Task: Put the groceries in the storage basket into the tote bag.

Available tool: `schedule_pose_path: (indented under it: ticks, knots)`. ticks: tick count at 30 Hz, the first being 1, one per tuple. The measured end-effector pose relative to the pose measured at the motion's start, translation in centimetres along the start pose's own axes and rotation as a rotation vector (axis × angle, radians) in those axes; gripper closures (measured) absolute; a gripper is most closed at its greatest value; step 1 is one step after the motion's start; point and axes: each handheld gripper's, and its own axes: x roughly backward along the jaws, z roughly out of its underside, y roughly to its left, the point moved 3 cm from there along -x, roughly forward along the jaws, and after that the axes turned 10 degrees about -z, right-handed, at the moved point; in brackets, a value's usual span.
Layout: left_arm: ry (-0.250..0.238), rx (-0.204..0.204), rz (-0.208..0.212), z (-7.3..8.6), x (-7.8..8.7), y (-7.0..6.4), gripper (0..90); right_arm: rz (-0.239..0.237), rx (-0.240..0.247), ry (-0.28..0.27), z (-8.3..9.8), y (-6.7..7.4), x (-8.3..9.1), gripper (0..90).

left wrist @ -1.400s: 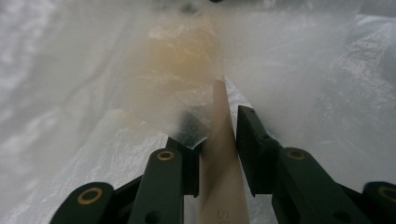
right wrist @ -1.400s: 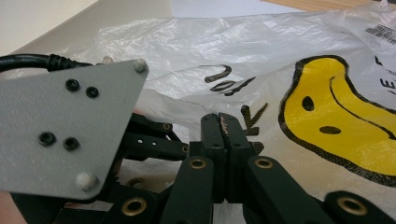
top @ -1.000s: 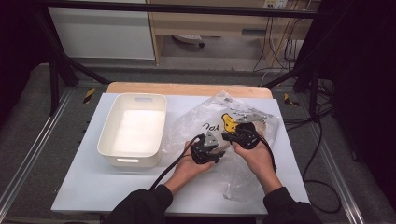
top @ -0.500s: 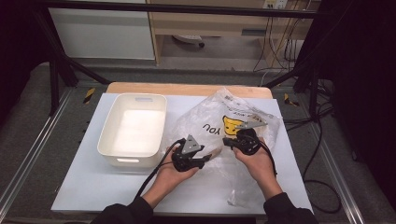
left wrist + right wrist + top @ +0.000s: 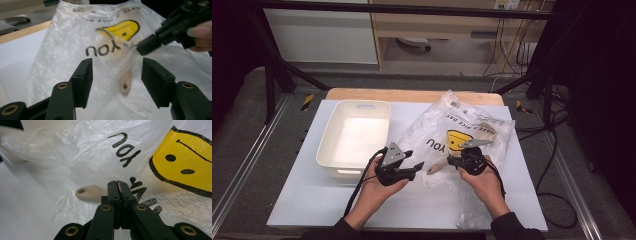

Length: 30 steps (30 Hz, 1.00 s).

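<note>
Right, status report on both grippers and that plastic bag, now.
Left gripper open, jaws just widened, nothing between them. Right gripper shut on plastic bag film. Beige handle pokes from bag mouth. White bin stands left, apart.

Tub [image 5: 354,135] on table [image 5: 302,195] left of plastic bag [image 5: 447,145], wooden handle [image 5: 435,166] poking from bag's left edge

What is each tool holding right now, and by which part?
The right tool is shut on the plastic bag, pinching its film near the printed lettering. The left tool holds nothing; its jaws have just been opening, apart from the bag and the wooden handle inside.
</note>
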Motion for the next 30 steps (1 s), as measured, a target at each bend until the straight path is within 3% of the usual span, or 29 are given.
schedule_pose_path:
  ticks: [7,18,22,30]
  knots:
    - [-0.003,-0.018,-0.038,-0.3,0.6,0.4,28.2,0.000,-0.015,0.018,1.1,-0.2,-0.6,90.0]
    - [0.003,0.023,-0.080,-0.8,2.6,3.0,12.2,0.004,-0.019,0.020,1.6,-0.1,-0.8,88.7]
    - [-0.006,0.039,-0.098,-1.0,3.1,3.9,11.4,0.013,-0.007,0.017,1.7,-0.1,-0.8,84.7]
    - [-0.013,0.059,-0.136,-1.1,3.9,5.3,10.3,0.017,-0.005,0.009,1.6,0.2,-0.4,67.0]
